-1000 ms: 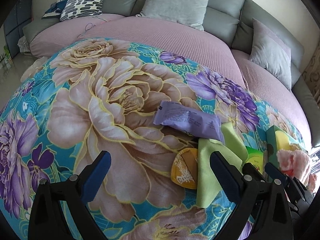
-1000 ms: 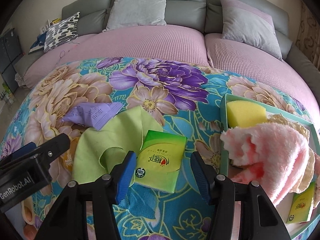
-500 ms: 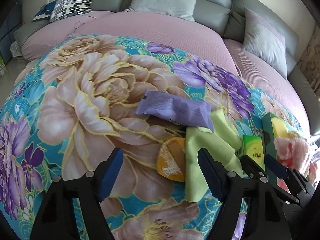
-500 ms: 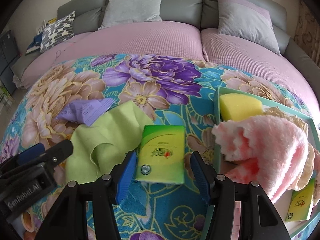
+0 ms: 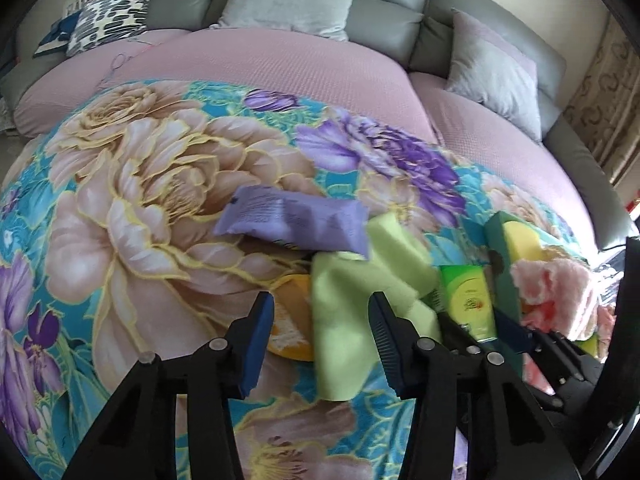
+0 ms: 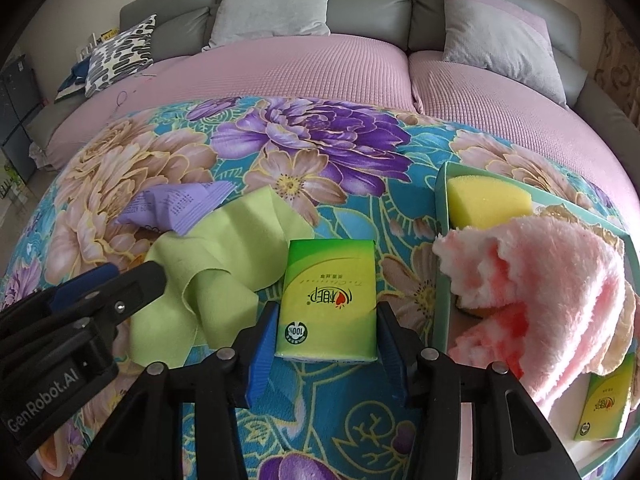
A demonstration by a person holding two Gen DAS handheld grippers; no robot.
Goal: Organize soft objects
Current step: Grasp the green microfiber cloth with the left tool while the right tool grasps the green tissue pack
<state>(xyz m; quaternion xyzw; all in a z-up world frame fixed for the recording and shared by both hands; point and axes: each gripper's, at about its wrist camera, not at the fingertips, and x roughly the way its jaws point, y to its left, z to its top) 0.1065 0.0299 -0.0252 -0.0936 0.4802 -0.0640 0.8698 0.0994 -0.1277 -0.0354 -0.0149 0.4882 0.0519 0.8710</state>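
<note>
In the left wrist view, the left gripper (image 5: 320,320) points steeply down over the green cloth (image 5: 344,320), which lies crumpled on the flowered blanket (image 5: 120,220) beside an orange item (image 5: 292,332). Its jaws are closing with the cloth's near edge between them, but the pads do not press it yet.

In the right wrist view, the right gripper (image 6: 326,332) also tilts down, its jaws closing around the green tissue pack (image 6: 328,296); small gaps remain. The teal tray (image 6: 440,240) at right, probably the collecting place, already holds a yellow sponge (image 6: 488,202) and a pink towel (image 6: 540,280).
</note>
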